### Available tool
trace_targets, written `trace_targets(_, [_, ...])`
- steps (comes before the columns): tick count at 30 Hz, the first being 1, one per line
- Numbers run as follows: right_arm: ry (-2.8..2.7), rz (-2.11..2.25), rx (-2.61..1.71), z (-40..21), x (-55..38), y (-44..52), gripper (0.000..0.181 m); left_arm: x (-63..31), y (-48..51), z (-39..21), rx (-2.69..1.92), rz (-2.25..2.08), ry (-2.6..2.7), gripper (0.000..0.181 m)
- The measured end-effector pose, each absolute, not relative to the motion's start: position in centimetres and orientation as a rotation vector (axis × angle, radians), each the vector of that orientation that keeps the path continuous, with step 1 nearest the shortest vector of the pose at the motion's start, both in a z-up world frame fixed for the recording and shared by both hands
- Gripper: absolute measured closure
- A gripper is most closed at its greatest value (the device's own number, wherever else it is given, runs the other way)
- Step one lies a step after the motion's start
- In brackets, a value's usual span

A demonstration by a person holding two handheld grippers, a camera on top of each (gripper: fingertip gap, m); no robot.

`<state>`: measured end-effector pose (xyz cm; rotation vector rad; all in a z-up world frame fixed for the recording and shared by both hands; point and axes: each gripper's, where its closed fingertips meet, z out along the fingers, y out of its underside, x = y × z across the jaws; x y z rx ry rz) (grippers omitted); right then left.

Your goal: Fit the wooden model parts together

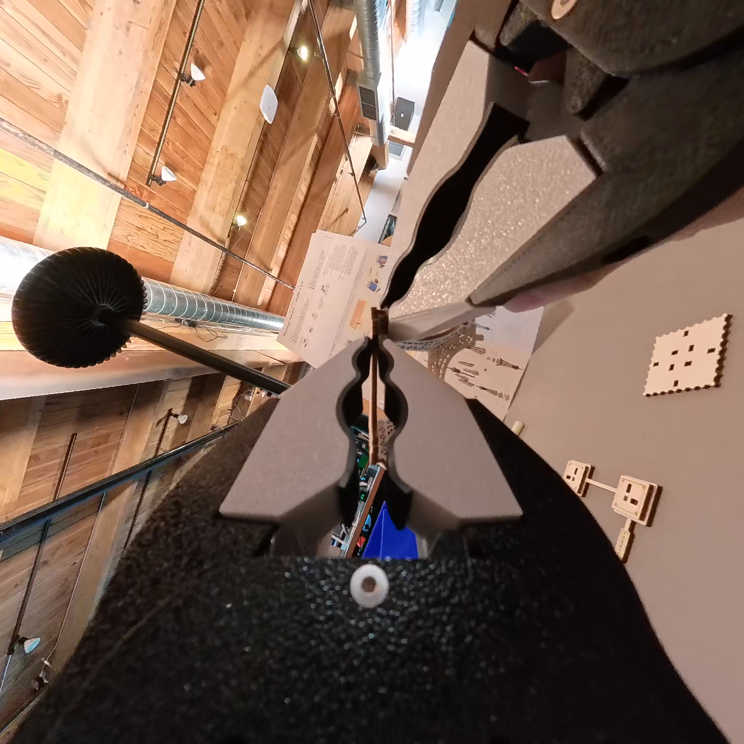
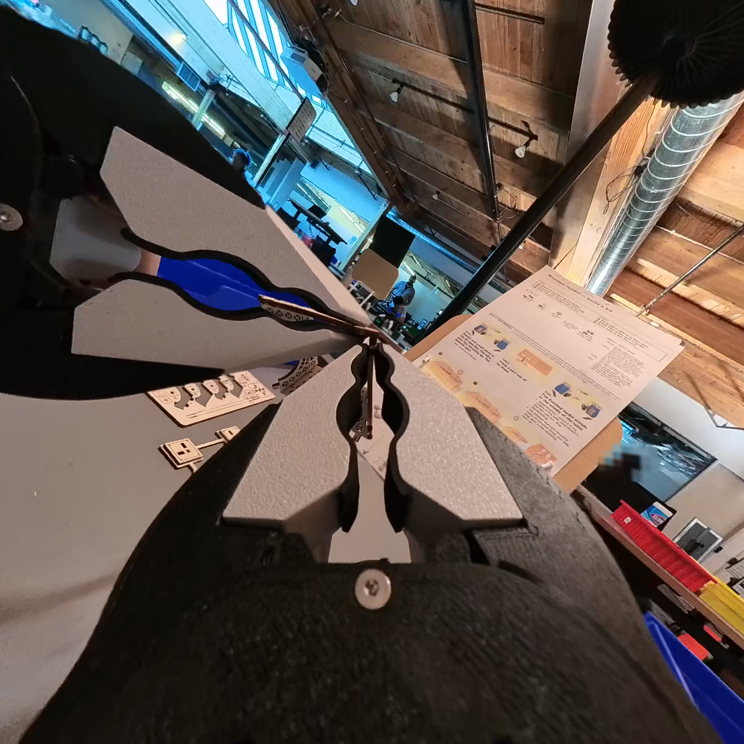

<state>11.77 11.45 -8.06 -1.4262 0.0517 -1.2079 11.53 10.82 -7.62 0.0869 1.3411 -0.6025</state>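
Observation:
My left gripper [image 1: 374, 342] is shut on a thin lattice wooden part [image 1: 375, 402], seen edge-on between its fingers. My right gripper [image 2: 370, 351] is shut on a thin flat wooden part [image 2: 369, 398], also edge-on. Both are held up above the grey table, tip to tip. The right gripper [image 1: 385, 308] comes in from the upper right in the left wrist view. The left gripper [image 2: 367, 328] comes in from the left in the right wrist view, with its lattice part [image 2: 288, 313] showing. The two parts touch at the fingertips; how they join is hidden.
On the grey table [image 1: 644, 422] lie a square wooden plate with slots [image 1: 688, 354], small square parts on a sprue [image 1: 634, 499], a lattice tower piece [image 1: 447, 356] and a punched parts sheet [image 2: 213, 396]. An instruction sheet [image 2: 543, 362] stands propped behind. A blue bin [image 2: 700, 684] is at the right. Left and right tips are no more than a few centimetres apart.

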Motion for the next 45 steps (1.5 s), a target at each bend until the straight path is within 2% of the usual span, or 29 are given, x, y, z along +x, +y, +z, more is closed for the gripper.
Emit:
trace_targets(29, [0.229,-0.904,-1.491,-10.0,12.9,11.7,0.181,12.8,11.2,-9.1,0.083,-0.558,1.362,0.181])
trace_targets(34, [0.178,-0.841,-1.449,-8.8,12.4,11.8,0.180,12.1,11.4,-7.8,0.093,-0.499,1.242,0.181])
trace_targets(36, [0.150,-0.799,-1.417,-8.0,11.9,11.6,0.171,11.8,11.8,-7.0,0.104,-0.459,1.173,0.181])
trace_targets(40, [0.236,-0.490,-1.403,-7.2,11.5,11.5,0.141,11.5,12.5,-6.4,0.114,-0.438,1.112,0.181])
trace_targets(43, [0.260,-0.276,-1.385,-6.7,10.8,11.5,0.132,10.8,12.4,-5.9,0.154,-0.413,1.048,0.181])
trace_targets(45, [0.228,-0.185,-1.360,-6.0,9.7,11.6,0.135,10.5,12.4,-5.6,0.164,-0.405,1.023,0.181])
